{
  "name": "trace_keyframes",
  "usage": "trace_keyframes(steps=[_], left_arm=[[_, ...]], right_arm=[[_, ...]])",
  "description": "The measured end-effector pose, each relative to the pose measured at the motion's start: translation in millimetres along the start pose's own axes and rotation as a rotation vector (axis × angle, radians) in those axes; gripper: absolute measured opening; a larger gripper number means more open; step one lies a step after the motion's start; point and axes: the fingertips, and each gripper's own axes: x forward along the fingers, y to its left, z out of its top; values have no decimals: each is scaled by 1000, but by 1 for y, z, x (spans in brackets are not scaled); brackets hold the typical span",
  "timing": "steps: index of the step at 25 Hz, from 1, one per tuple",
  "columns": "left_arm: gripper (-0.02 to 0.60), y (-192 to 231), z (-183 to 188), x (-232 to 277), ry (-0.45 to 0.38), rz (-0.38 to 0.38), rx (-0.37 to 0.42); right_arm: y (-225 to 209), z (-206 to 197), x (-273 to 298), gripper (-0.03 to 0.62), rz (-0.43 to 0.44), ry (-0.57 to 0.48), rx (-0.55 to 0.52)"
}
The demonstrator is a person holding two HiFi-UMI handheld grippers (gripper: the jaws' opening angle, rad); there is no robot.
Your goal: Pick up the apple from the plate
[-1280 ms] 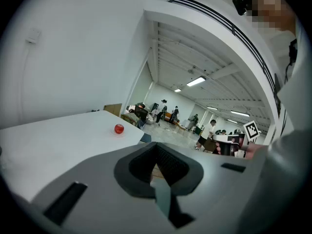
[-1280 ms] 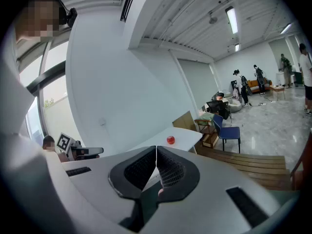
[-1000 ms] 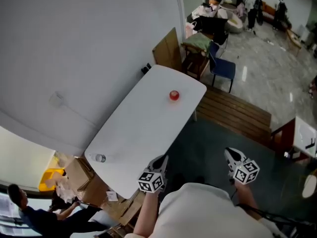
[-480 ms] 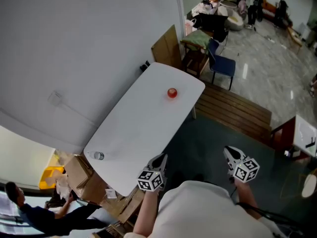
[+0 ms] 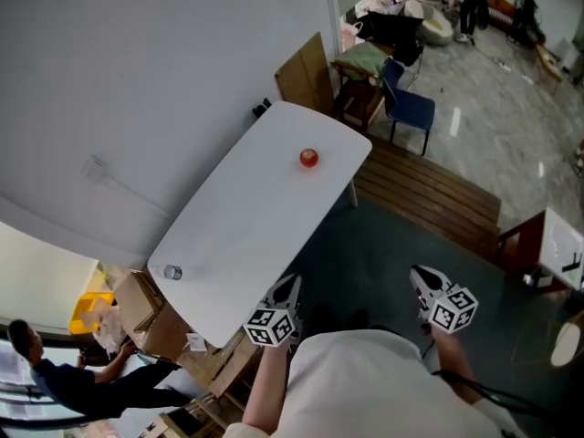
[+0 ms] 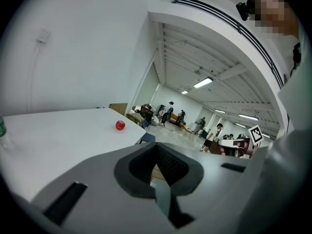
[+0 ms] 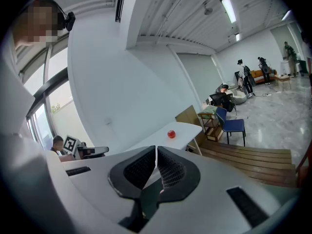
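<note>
A head camera looks steeply down on a long white table (image 5: 246, 226) set against a pale wall. The apple (image 5: 309, 158), small and red, sits near the table's far end, close to the right edge. Any plate beneath it cannot be told apart from the white top.

At the bottom of the frame, close to the person's body, are the two handheld tools. The left gripper (image 5: 286, 287) hangs at the table's near corner and the right gripper (image 5: 422, 279) is over the dark floor beside it. Each gripper view shows its ribbed black pads pressed together with nothing between them, and the apple far off beyond the tips.

Compared with a second ago, the table and apple lie slightly higher and further left in the head view. The left gripper has slid a little left, while the right has barely shifted in the frame. The apple has not moved on the table.

This suggests only a small adjustment of stance. The reach has hardly begun: both grippers are well apart from the apple, and whichever goes for it must open its jaws first.
</note>
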Motion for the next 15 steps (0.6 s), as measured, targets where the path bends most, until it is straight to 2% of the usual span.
trace_keyframes(steps=[8, 15], left_arm=[[2, -21, -18, 7, 21, 1, -8], [2, -21, -18, 16, 27, 1, -1]], right_arm=[[-13, -9, -10, 37, 17, 13, 10], [-22, -12, -7, 37, 18, 21, 20]])
